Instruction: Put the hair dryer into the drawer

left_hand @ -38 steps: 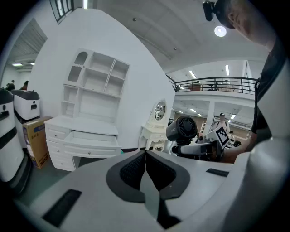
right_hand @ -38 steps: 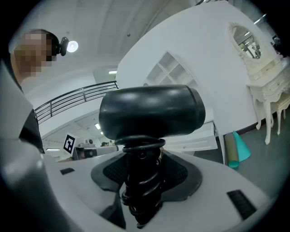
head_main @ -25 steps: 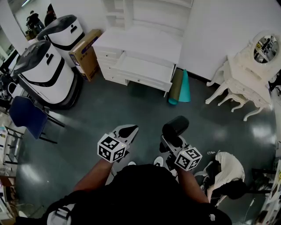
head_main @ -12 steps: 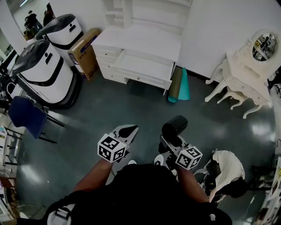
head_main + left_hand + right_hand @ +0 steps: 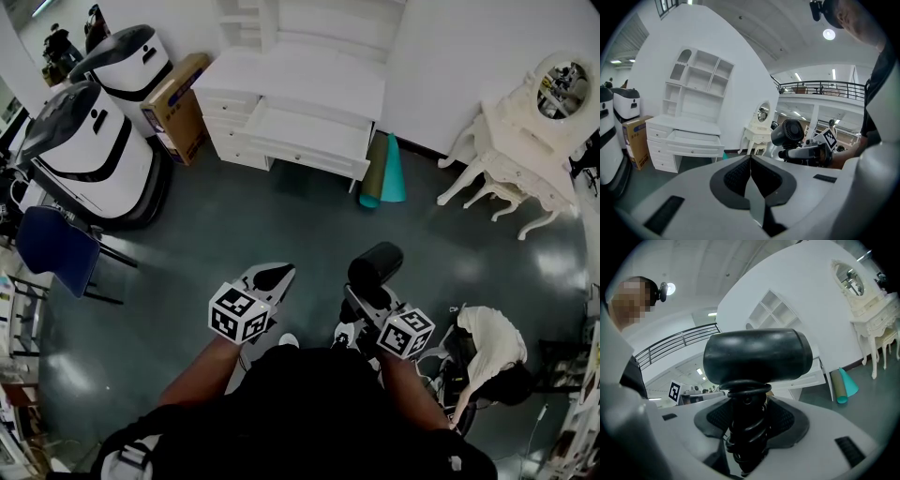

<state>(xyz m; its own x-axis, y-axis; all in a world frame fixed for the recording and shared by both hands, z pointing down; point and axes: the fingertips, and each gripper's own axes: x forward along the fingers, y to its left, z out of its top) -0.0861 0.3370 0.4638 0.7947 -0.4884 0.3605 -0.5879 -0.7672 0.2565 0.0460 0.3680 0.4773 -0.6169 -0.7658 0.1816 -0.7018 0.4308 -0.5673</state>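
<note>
My right gripper (image 5: 367, 298) (image 5: 746, 427) is shut on the handle of a black hair dryer (image 5: 374, 265) (image 5: 757, 355), its cord coiled round the handle. The dryer's barrel stands above the jaws and also shows in the left gripper view (image 5: 789, 133). My left gripper (image 5: 270, 277) (image 5: 750, 176) is shut with nothing in it, held beside the right one above the dark floor. Ahead stands a white dresser (image 5: 309, 80) (image 5: 661, 126) with its wide drawer (image 5: 306, 141) (image 5: 693, 143) pulled open; the drawer's inside looks bare.
Rolled green and teal mats (image 5: 384, 171) lean at the dresser's right. A cardboard box (image 5: 174, 105) and two white-and-black machines (image 5: 89, 155) stand left, with a blue chair (image 5: 56, 248). A white vanity table with mirror (image 5: 525, 159) is at the right. A pale bag (image 5: 492, 337) lies near my right side.
The whole scene has shifted slightly in the head view as I step toward the dresser. Both grippers keep their pose and the dryer stays gripped.
</note>
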